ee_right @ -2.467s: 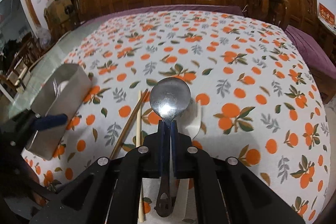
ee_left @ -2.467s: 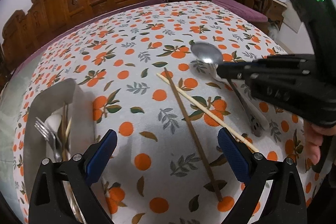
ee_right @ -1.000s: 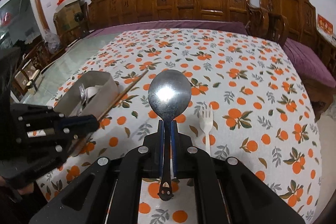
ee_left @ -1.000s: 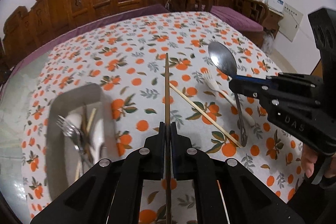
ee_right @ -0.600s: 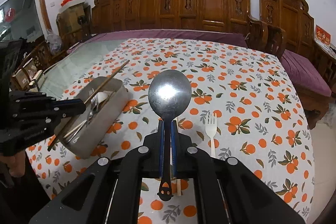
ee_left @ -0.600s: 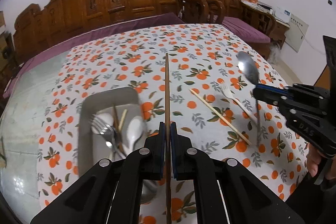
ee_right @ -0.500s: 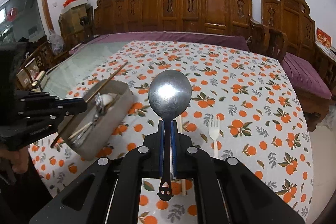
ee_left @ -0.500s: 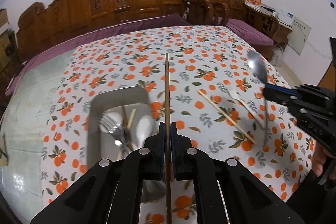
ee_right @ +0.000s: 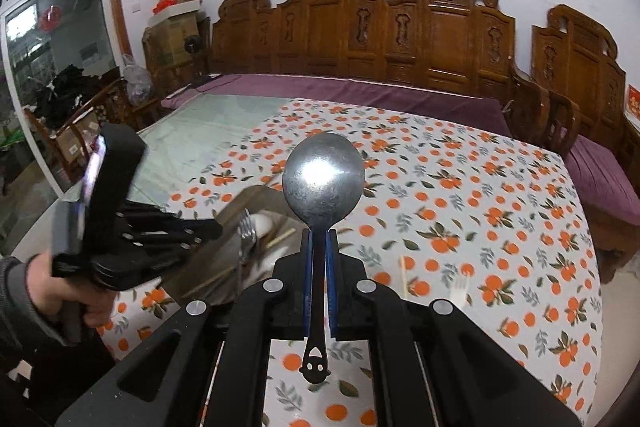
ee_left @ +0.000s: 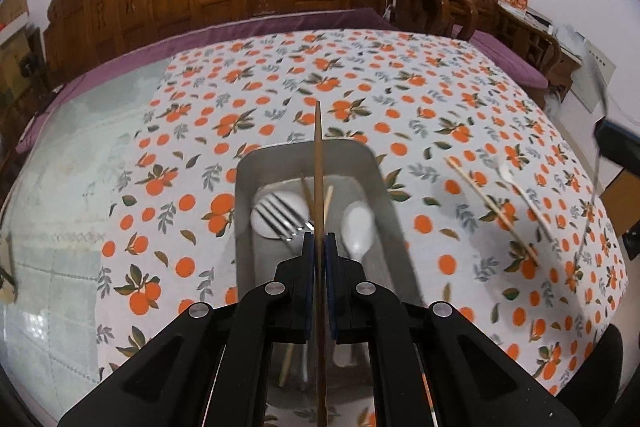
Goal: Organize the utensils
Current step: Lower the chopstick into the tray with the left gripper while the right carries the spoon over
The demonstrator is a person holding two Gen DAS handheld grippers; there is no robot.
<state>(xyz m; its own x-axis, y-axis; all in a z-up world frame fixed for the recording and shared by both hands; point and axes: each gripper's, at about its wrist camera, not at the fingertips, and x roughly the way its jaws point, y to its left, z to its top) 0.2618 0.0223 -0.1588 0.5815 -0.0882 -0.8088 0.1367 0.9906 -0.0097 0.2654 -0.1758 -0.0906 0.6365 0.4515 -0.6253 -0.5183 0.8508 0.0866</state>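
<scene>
My left gripper (ee_left: 319, 247) is shut on a dark brown chopstick (ee_left: 318, 155) that points straight ahead over the metal tray (ee_left: 280, 163). In the tray lie a metal fork (ee_left: 280, 219), a white spoon (ee_left: 358, 223) and other chopsticks. My right gripper (ee_right: 319, 251) is shut on the handle of a metal spoon (ee_right: 323, 179), bowl upward, held above the table to the right of the tray (ee_right: 224, 255). A light chopstick (ee_left: 492, 211) and a white plastic fork (ee_left: 520, 187) lie on the cloth to the tray's right.
The table has an orange-patterned cloth (ee_left: 400, 99), with bare glass (ee_left: 60, 187) at its left. Carved wooden chairs (ee_right: 400, 39) and a purple bench line the far side. A hand (ee_right: 60, 291) holds the left gripper (ee_right: 120, 227) at the table's left edge.
The left gripper has carried the brown chopstick leftward until it hangs over the tray. The right gripper has risen with the spoon and shifted toward the tray.
</scene>
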